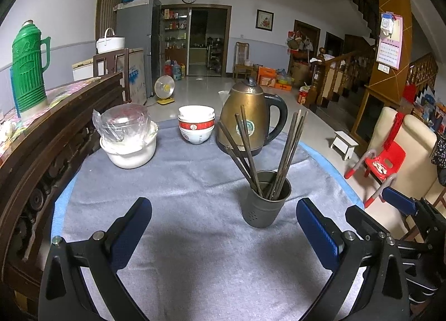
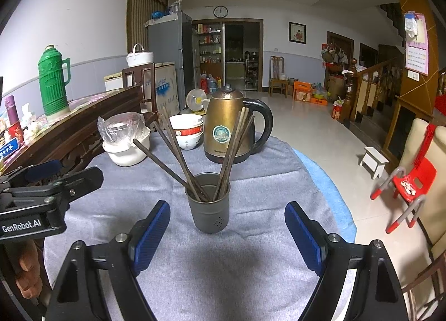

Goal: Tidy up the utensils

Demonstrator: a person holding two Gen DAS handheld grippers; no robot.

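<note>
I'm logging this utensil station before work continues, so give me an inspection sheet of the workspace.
Surface: table covered by a grey cloth, blue edge showing.
Job's things: chopsticks standing splayed in the grey holder cup.
Clutter: kettle, stacked bowls, plastic-wrapped white pot.
Grippers: left gripper open, empty; right gripper open, empty, holder ahead of it.
Cables: nothing seen.
Surroundings: green thermos on the wooden sideboard, red child's chair, white stool.

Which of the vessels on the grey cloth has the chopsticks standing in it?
The dark metal cup, nearest both grippers; the kettle, stacked bowls and wrapped white pot hold none.
</note>
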